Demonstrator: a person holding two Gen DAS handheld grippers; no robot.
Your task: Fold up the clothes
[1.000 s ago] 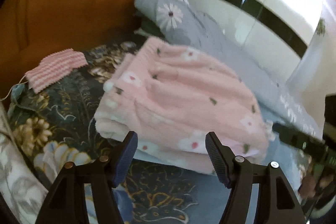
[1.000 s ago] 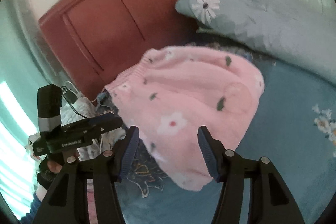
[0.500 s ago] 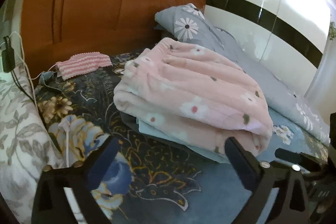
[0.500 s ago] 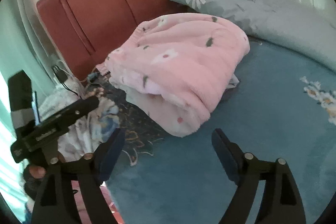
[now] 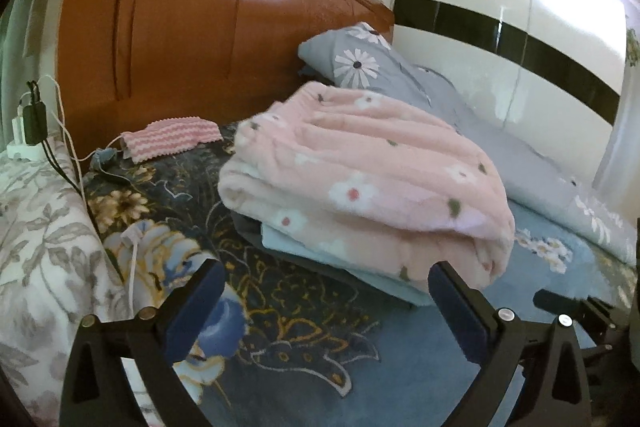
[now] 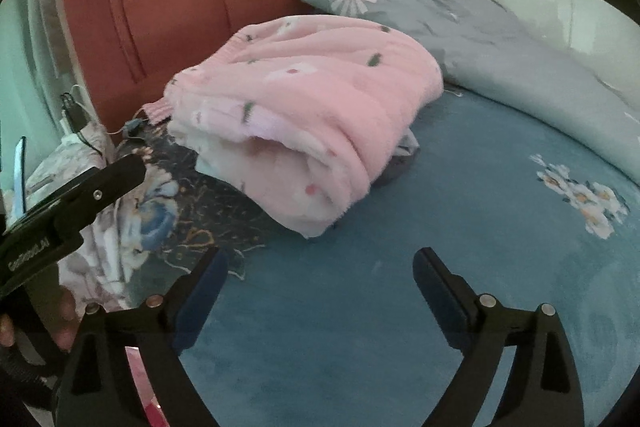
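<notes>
Your left gripper (image 5: 326, 301) and right gripper (image 6: 320, 287) have just spread apart, empty; the folded pink garment (image 5: 372, 183) lies at twelve o'clock.

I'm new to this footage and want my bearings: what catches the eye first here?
The folded pink flowered garment dominates, lying on top of a small pile of clothes in the middle of the bed. Behind it stands a reddish-brown headboard, with a grey daisy-print pillow at its right end. Low in each view, the left gripper and right gripper stand wide open with nothing between them, short of the pile.
</notes>
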